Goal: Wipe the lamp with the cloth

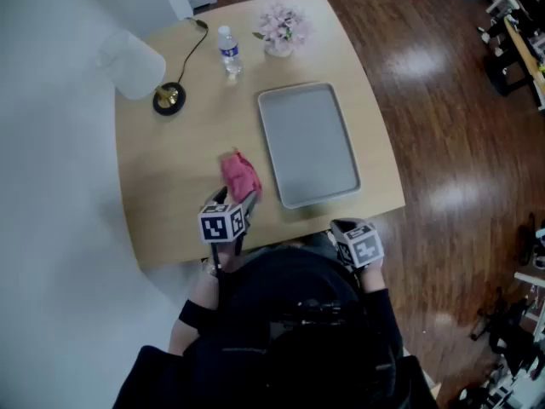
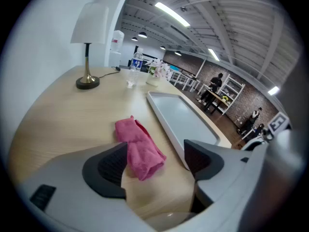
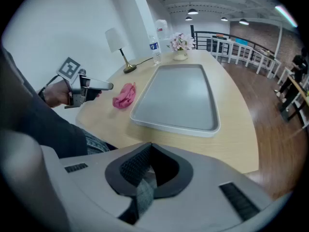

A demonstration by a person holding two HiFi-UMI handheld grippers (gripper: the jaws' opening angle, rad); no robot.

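The lamp (image 1: 132,65), with a white shade and a brass base, stands at the table's far left corner; it also shows in the left gripper view (image 2: 90,33) and the right gripper view (image 3: 116,40). A crumpled pink cloth (image 1: 241,175) lies on the wood near the front edge. My left gripper (image 1: 234,199) hovers just at the cloth's near end with its jaws wide open. The cloth (image 2: 140,149) reaches in between the pads, which do not press on it. My right gripper (image 1: 345,228) is shut and empty over the table's front edge, near my body.
A grey tray (image 1: 341,164) lies empty to the right of the cloth. A water bottle (image 1: 228,51) and a small pot of flowers (image 1: 281,31) stand at the back. The lamp's black cord (image 1: 192,51) runs to the back edge. Wooden floor lies to the right.
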